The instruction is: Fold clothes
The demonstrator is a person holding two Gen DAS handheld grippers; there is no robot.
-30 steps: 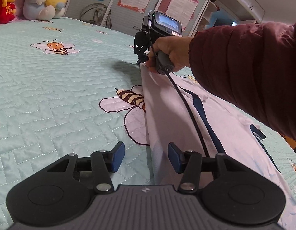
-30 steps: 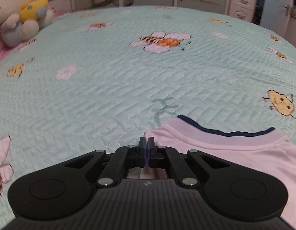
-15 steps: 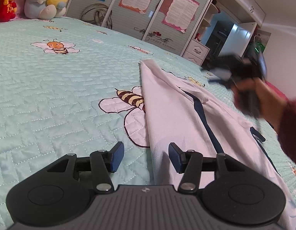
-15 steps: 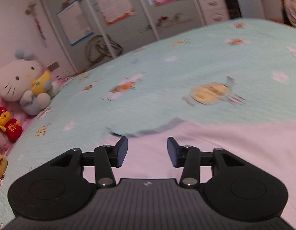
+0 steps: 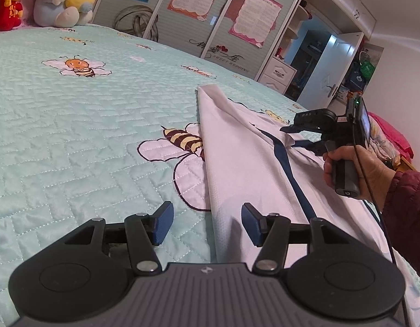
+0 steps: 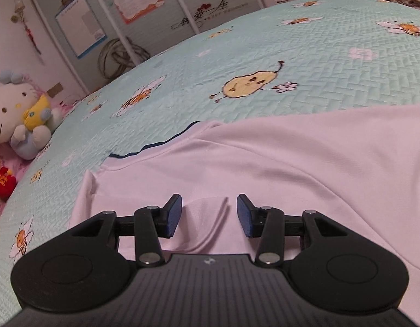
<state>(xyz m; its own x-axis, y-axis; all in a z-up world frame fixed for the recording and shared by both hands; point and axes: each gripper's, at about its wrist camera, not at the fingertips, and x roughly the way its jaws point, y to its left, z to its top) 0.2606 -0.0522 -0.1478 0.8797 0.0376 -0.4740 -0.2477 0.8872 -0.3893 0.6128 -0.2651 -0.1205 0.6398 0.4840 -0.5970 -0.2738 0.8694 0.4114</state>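
Released from the far corner, the right gripper (image 6: 208, 212) now hovers spread over the pale shirt (image 5: 245, 169); left gripper (image 5: 207, 223) spread too. Mid-fold; next grip needs an edge.

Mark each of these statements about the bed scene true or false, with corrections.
1. The left claw is open. True.
2. The right claw is shut on the pale pink shirt with navy trim. False: it is open, with a fabric ridge between its fingers.
3. The shirt lies on a mint green quilted bedspread printed with bees. True.
4. The white cat plush toy sits on the shirt. False: it sits at the far end of the bed, away from the shirt.
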